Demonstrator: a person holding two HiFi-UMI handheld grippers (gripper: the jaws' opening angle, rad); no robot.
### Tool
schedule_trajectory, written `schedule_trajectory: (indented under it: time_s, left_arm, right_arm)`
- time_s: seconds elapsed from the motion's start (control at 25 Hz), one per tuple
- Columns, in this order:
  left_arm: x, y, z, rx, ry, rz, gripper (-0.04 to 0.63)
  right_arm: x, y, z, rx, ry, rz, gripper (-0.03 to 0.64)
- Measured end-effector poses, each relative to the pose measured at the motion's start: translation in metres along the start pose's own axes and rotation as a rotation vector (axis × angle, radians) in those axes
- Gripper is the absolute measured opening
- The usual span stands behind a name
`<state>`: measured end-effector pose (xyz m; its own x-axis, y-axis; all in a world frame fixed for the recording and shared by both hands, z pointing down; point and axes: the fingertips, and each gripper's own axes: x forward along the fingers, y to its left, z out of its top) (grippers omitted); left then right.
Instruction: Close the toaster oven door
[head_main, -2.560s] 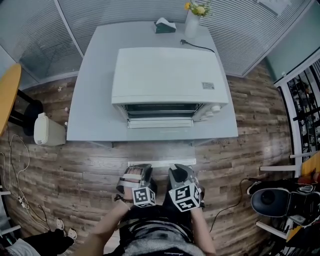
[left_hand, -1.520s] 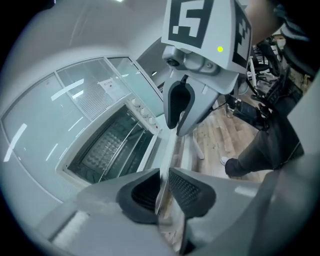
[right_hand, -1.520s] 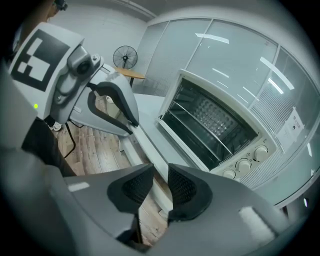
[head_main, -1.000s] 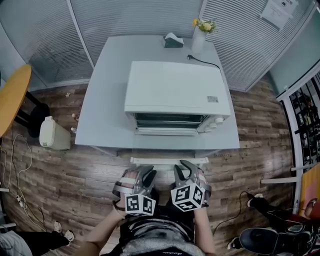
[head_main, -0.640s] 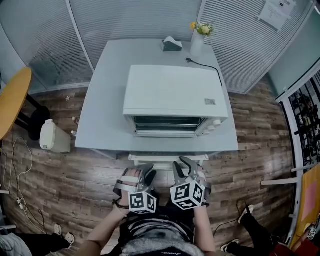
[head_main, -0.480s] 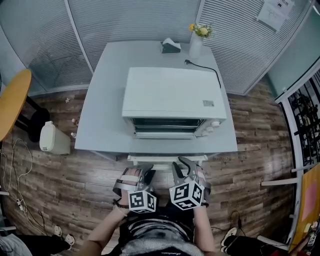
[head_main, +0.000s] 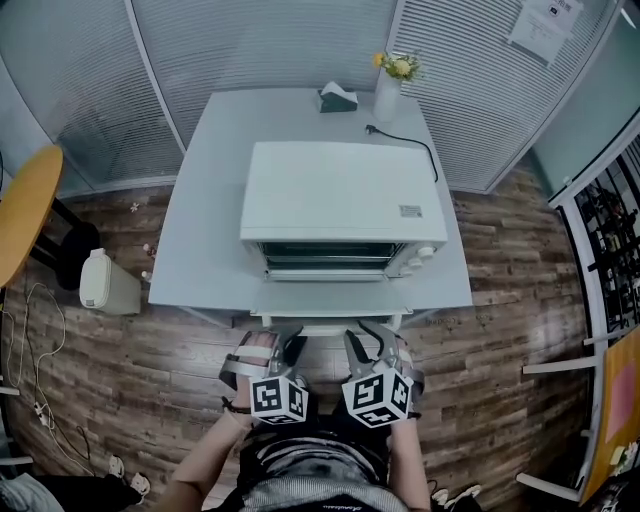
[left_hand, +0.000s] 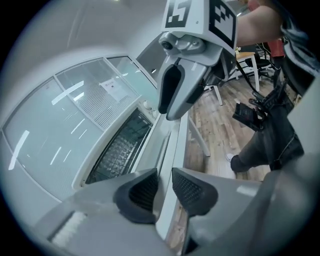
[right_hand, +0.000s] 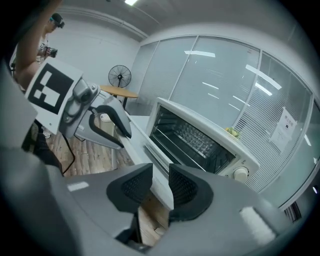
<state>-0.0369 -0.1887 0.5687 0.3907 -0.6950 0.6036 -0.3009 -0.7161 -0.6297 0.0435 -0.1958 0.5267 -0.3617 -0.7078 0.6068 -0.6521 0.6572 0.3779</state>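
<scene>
One white toaster oven (head_main: 340, 195) at the middle of the grey bench (head_main: 205, 230); its single door (head_main: 325, 322) dropped flat toward 6 o'clock, front edge out past the bench rim; on the oven's top, toward 4 o'clock, one small grey label (head_main: 408, 211), print too small to read; up at 1 o'clock on the blinds, one printed sheet (head_main: 530, 30), likewise unreadable; black-and-white square patterns on two marker cubes, left (head_main: 278, 397) and right (head_main: 378, 393).

Behind the oven at 12 o'clock, one tissue box (head_main: 337, 98); at 1 o'clock, one vase (head_main: 387, 92) of yellow flowers; one black cord (head_main: 405, 145).

At 6 o'clock, side by side near the door's edge, left gripper (left_hand: 164, 175) and right gripper (right_hand: 160, 172), two in all; left open by a narrow gap after closing a little, door edge showing through the gap, pads pressing on nothing; right likewise slightly open, gripping nothing.
</scene>
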Motion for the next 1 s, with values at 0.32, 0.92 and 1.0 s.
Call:
schedule_trajectory:
  time_s: [0.32, 0.92, 1.0]
  left_arm:
    - [0.0, 0.019, 0.006, -0.012, -0.006, 0.017, 0.104]
    - [0.007, 0.056, 0.015, -0.027, -0.025, 0.077, 0.11]
    - [0.009, 0.063, 0.016, -0.03, -0.03, 0.086, 0.111]
  right_arm:
    - [0.005, -0.002, -0.016, -0.087, 0.082, 0.002, 0.123]
    - [0.015, -0.035, 0.009, -0.109, 0.035, -0.082, 0.097]
    - [0.017, -0.04, 0.013, -0.1, 0.021, -0.085, 0.098]
